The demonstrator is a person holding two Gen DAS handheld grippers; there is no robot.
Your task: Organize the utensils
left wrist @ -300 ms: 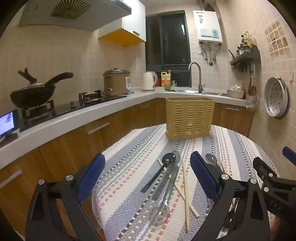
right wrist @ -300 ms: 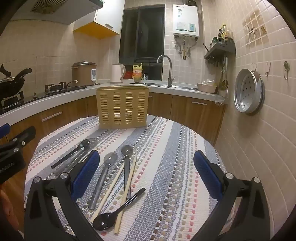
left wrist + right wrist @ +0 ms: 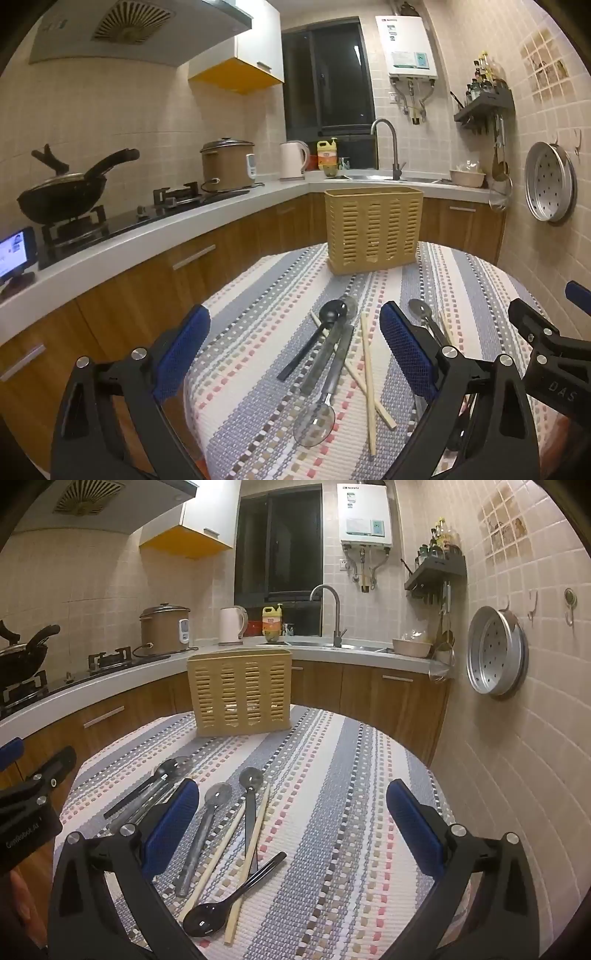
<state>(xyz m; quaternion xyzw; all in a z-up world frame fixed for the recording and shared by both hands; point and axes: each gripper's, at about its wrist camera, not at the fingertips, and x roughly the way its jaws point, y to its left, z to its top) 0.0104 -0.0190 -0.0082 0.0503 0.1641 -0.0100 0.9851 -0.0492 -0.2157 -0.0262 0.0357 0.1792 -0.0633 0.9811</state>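
Both grippers hover above the round bench (image 3: 332, 775) with its striped cloth, and both have their fingers spread wide, holding nothing.

Between the fingers of the left gripper (image 3: 295, 354) lies a cluster: one black spoon (image 3: 314, 339), two steel spoons (image 3: 325, 387) and two crossed wooden chopsticks (image 3: 367, 380).

The right gripper (image 3: 291, 830) frames a second group, lying toward its left finger: two steel spoons (image 3: 207, 830), two chopsticks (image 3: 251, 853) and one black spoon (image 3: 229, 904) nearest the camera.

One tan slotted utensil holder (image 3: 240, 694) stands upright at the far edge of the bench, well apart from all the utensils.
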